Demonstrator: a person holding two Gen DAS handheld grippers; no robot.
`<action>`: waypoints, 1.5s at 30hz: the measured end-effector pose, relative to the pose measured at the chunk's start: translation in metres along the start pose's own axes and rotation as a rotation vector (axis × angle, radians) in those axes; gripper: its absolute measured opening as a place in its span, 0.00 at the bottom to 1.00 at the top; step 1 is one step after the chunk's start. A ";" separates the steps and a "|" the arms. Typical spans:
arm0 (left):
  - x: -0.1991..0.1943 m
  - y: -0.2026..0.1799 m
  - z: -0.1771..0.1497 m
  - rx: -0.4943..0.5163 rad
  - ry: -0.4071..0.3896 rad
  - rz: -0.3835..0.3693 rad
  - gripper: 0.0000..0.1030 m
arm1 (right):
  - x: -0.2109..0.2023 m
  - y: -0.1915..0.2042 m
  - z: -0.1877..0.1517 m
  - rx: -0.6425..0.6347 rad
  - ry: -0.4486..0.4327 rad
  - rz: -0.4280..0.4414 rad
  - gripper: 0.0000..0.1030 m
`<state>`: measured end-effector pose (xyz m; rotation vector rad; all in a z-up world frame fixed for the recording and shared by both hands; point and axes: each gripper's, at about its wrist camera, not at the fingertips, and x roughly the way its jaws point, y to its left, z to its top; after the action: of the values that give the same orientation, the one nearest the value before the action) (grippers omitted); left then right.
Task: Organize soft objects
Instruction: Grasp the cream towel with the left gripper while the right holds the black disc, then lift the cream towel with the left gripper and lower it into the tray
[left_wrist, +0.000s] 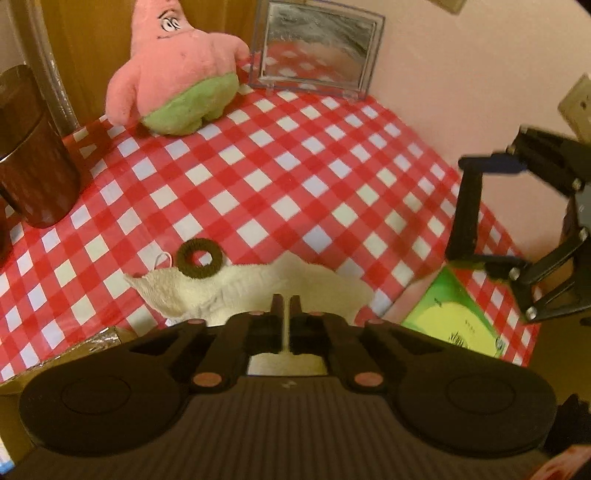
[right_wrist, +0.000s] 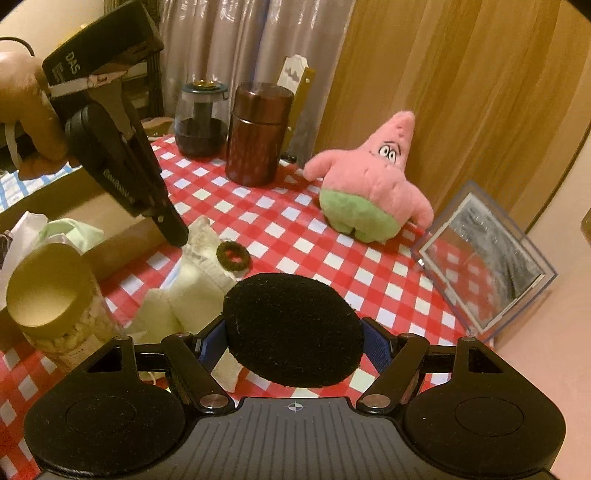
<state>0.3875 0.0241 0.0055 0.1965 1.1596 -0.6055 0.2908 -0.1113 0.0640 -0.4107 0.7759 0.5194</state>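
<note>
The cream cloth (left_wrist: 258, 284), a soft towel-like piece, lies at the lower centre of the left wrist view on the red-and-white checked tablecloth (left_wrist: 295, 166), and we see the left gripper (left_wrist: 284, 306) pressed together on a thin fold of it, the fabric rising between the two fingers. In the right wrist view the same cloth (right_wrist: 199, 266) sits at centre left, with the left gripper (right_wrist: 177, 236) coming down on its upper end from the upper left of the frame. We judge that a pinch at the edge lets a limp piece hang free when lifted. The right gripper (right_wrist: 293, 343) holds a round black soft pad (right_wrist: 293, 328) between widely spread fingers, which grip its two sides; in the left wrist view this gripper (left_wrist: 480, 214) stands at the right edge. A dark knitted ring (left_wrist: 199, 260) touches the cloth's upper edge and may be dragged along with it. The pink star plush (left_wrist: 177, 74) stands at the upper left, just beside a clear framed mirror (left_wrist: 317, 48), both well apart from the cloth. A brown canister (left_wrist: 33, 147) occupies the left edge.
</note>
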 end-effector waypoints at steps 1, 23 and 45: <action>0.004 -0.002 -0.001 0.008 0.011 0.000 0.07 | -0.003 0.001 0.002 -0.005 -0.001 -0.002 0.73; 0.115 -0.006 -0.005 0.230 0.205 0.081 0.28 | 0.058 -0.011 -0.022 0.083 0.123 0.076 0.73; -0.072 0.005 -0.008 -0.054 -0.213 0.025 0.07 | 0.000 0.001 -0.001 0.086 0.083 -0.004 0.73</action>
<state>0.3646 0.0564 0.0662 0.0974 0.9649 -0.5585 0.2900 -0.1113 0.0627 -0.3556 0.8739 0.4655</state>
